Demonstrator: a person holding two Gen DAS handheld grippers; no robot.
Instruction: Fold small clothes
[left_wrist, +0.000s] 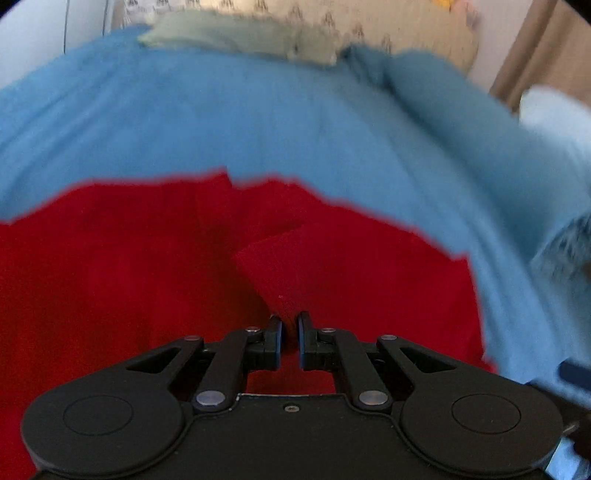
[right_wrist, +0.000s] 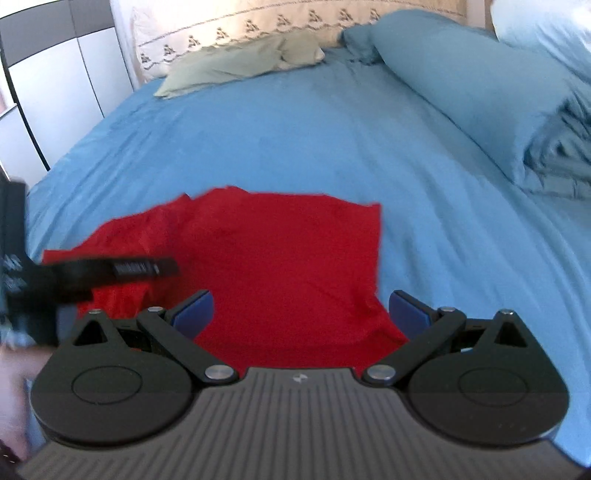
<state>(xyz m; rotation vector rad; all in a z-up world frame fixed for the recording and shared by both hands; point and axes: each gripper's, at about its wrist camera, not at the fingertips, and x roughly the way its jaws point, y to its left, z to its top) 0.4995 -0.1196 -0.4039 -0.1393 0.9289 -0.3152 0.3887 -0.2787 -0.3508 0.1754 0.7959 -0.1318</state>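
While the blue bedsheet (right_wrist: 295, 122) covers nearly everything in sight, spread over the whole mattress and only lightly creased, a long blue pillow (right_wrist: 461, 81) lies along its right side, with some rumpled blue-grey bedding (right_wrist: 561, 147) just past it. At the far end a flat grey-green pillow (right_wrist: 236, 62) rests against a cream headboard cover (right_wrist: 258, 22) stitched with a row of small dark figures. White wardrobe doors (right_wrist: 55, 85) stand off to the left.

Nearer to me, the red garment (right_wrist: 280, 258) lies on the sheet at the near side of the bed, mostly flat, with its left part bunched and wrinkled. From the left wrist view it fills the lower half of the picture, its far edge jagged against the blue.

The left gripper (left_wrist: 289, 323) hangs low over the cloth with its jaws drawn together, pinching a small red flap (left_wrist: 277, 269) of the garment that stands up in a stiff triangle between the pads. In the right wrist view this same tool appears as a blurred dark bar over the garment's left portion.

The right gripper (right_wrist: 301, 310) hovers just above the near edge of the garment, its blue-padded fingers (right_wrist: 195, 310) spread wide apart with nothing between them but red fabric below.
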